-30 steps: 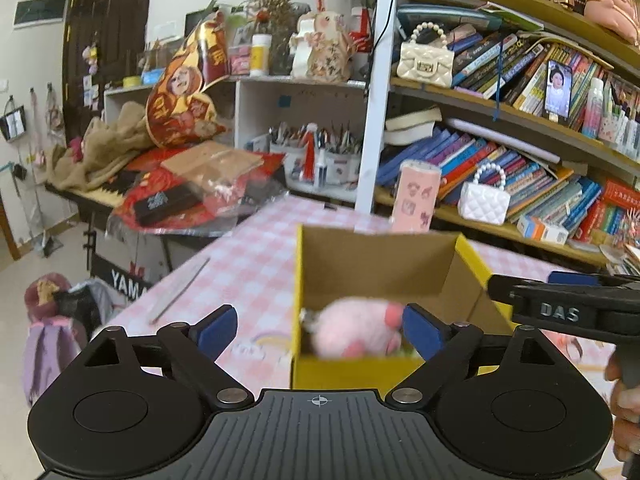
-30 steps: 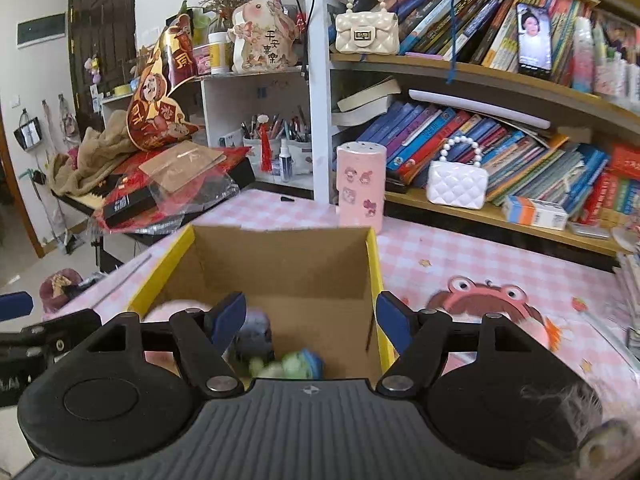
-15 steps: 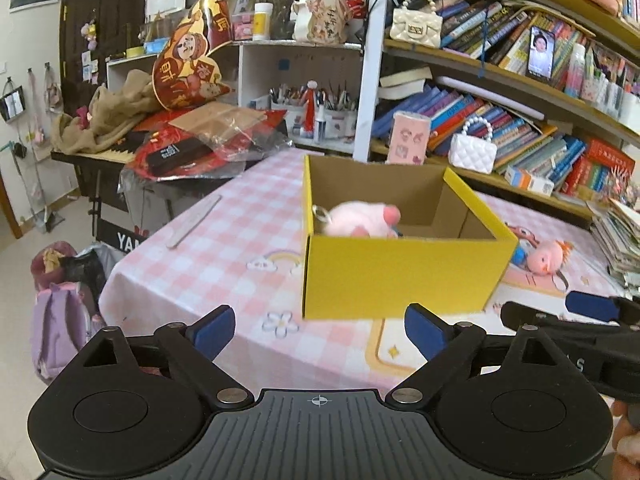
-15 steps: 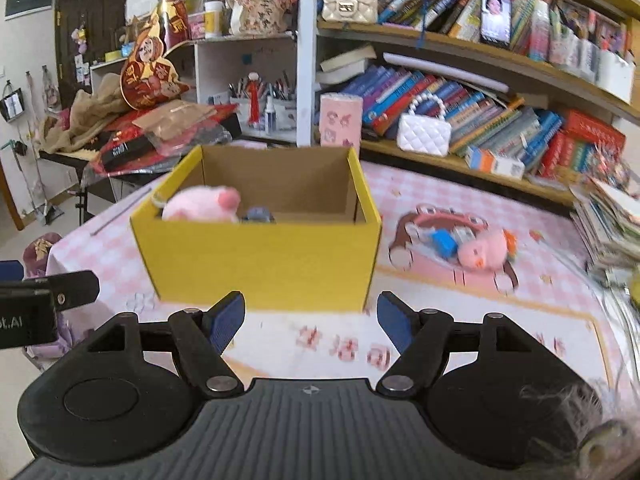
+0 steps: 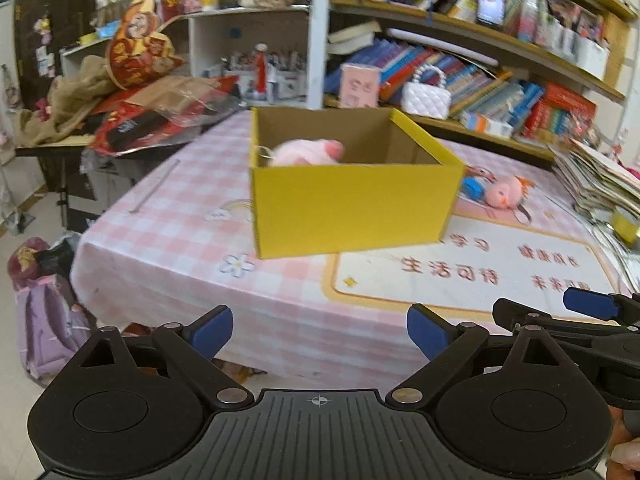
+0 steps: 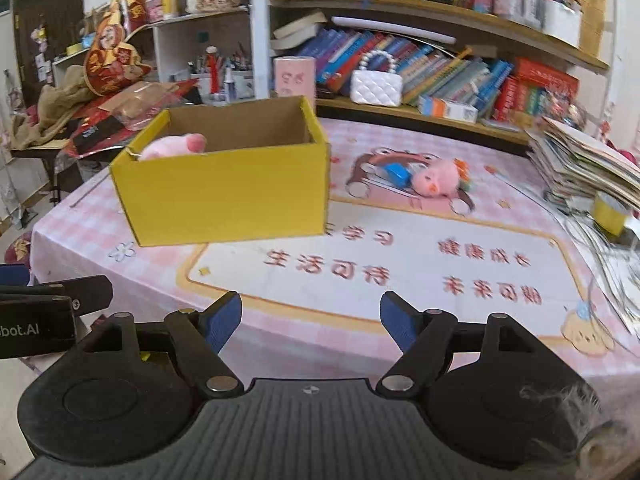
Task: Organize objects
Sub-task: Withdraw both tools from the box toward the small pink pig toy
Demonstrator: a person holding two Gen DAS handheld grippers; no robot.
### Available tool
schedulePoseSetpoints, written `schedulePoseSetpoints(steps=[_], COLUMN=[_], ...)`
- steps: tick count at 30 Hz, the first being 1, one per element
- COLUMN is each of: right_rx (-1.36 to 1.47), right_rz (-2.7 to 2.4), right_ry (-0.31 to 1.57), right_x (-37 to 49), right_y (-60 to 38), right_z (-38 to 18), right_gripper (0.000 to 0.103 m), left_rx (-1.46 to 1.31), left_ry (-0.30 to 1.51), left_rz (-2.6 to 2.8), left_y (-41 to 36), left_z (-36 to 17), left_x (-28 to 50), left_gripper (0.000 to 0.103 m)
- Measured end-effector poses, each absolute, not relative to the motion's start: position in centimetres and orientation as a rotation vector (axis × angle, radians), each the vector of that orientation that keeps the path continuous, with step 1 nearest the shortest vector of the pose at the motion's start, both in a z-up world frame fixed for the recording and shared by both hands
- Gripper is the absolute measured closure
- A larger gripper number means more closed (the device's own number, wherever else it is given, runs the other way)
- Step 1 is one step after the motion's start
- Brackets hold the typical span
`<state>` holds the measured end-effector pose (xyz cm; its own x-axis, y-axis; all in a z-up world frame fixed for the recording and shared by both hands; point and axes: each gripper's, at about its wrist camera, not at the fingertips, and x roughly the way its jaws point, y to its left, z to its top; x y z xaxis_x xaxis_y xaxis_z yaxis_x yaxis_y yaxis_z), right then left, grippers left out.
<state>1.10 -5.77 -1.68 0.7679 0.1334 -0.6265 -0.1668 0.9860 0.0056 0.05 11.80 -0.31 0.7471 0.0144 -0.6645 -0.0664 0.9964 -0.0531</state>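
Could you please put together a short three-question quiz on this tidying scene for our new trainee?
1. True or false: the pink plush pig lies inside the yellow box.
2. Multiple choice: what lies right beside the small pink plush on the table mat? A) a blue block B) a white handbag C) a pen cup
3. Fill in: the left gripper and the right gripper are both ____, holding nothing.

Key: 1 true; 2 A; 3 open
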Motion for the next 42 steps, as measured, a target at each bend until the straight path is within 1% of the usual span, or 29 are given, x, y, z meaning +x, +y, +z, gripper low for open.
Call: schedulePoseSetpoints(steps=[11, 20, 34, 42], right_rx=[0.007, 0.038, 0.040, 0.042], right_rz=[0.026, -0.046, -0.105, -0.043], right_ry=[0.704, 0.745, 0.788, 0.759], right_x=[0.2, 1.7, 8.8, 14.3], right_y=[-10.0, -13.4, -21.8, -24.9], right_z=[-2.2, -3.0, -3.5, -3.3], right_gripper=[0.025, 0.025, 0.025, 0.026], left_rx=[-0.005, 0.022, 0.036, 0.028], left_ry=[0.756, 0.794, 0.832, 0.826], left_rz=[-0.093, -0.154, -0.213, -0.149], left_y=[7.4, 4.2, -4.3, -7.6], left_z=[-0.8, -1.7, -2.6, -2.6], left_x=[1.6, 4.5, 12.2, 16.6], left_gripper=[0.007, 0.007, 0.007, 0.007])
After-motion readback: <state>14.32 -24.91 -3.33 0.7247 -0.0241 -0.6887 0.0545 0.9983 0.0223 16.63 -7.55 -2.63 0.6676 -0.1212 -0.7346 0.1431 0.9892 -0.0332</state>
